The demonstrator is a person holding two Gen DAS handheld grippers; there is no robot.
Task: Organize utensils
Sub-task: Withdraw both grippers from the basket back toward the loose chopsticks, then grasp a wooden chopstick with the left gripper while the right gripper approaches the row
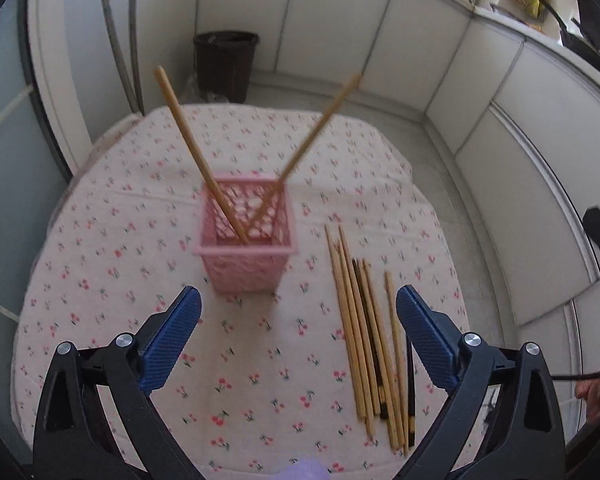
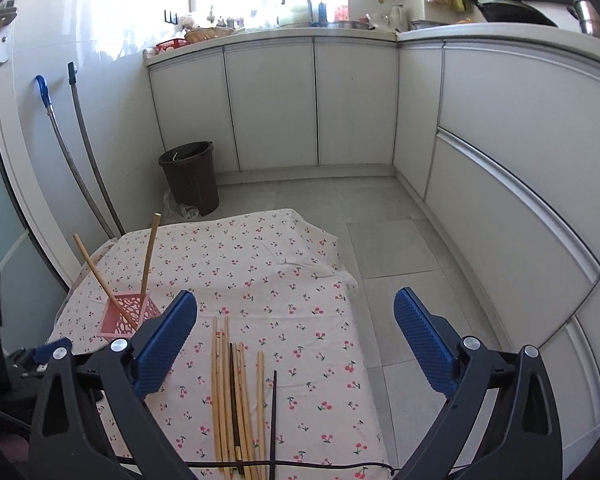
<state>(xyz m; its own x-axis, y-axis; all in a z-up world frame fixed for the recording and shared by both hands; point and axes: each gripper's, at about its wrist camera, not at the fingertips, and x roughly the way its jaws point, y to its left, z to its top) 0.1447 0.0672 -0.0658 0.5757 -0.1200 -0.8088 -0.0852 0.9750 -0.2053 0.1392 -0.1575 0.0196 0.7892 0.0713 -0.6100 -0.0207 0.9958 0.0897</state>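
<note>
Left wrist view shows the left gripper [image 1: 298, 312] with its fingers spread wide, holding nothing, above the cherry-print cloth [image 1: 140, 240] on the worktop. A pink basket [image 1: 246, 248] stands upright ahead with two chopsticks [image 1: 188, 152] leaning in it. Loose chopsticks [image 1: 364, 340] lie near right. The right gripper [image 2: 296, 320] hangs wide open over that bundle.

left wrist: steep, near | right wrist: shallower | shared: pink basket [image 1: 246, 236] [image 2: 129, 317]

Matt wooden chopsticks [image 1: 366, 340] lie on printed cloth [image 1: 140, 240] beside a perforated pink plastic basket [image 1: 246, 256].
</note>
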